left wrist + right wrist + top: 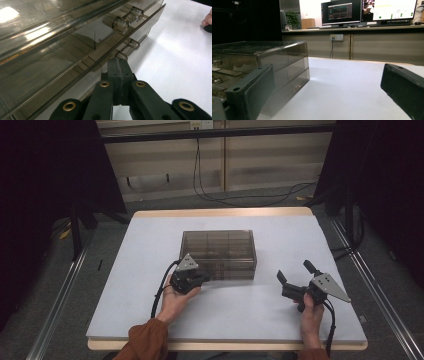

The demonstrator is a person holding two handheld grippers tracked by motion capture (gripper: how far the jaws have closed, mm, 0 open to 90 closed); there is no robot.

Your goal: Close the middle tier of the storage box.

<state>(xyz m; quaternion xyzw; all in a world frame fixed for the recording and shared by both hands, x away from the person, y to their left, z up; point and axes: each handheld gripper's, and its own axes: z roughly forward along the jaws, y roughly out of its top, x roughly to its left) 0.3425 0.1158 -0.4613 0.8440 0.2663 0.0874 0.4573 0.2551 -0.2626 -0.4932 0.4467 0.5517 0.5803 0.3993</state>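
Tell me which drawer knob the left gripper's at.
The lowest knob, right at the closed tips of the left gripper; the other knobs sit higher on the drawer box.

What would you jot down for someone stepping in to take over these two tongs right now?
Left tongs: shut, tips at a round knob on the front of the smoky plastic drawer box; whether they pinch it I cannot tell.
Right tongs: open, holding nothing, over the white table cover to the right of the box.
Box: mid-table, drawers look closed or nearly so.
Done: left tongs brought up to the knob.
Left: probably pull that drawer out; the right tongs could steady the box.
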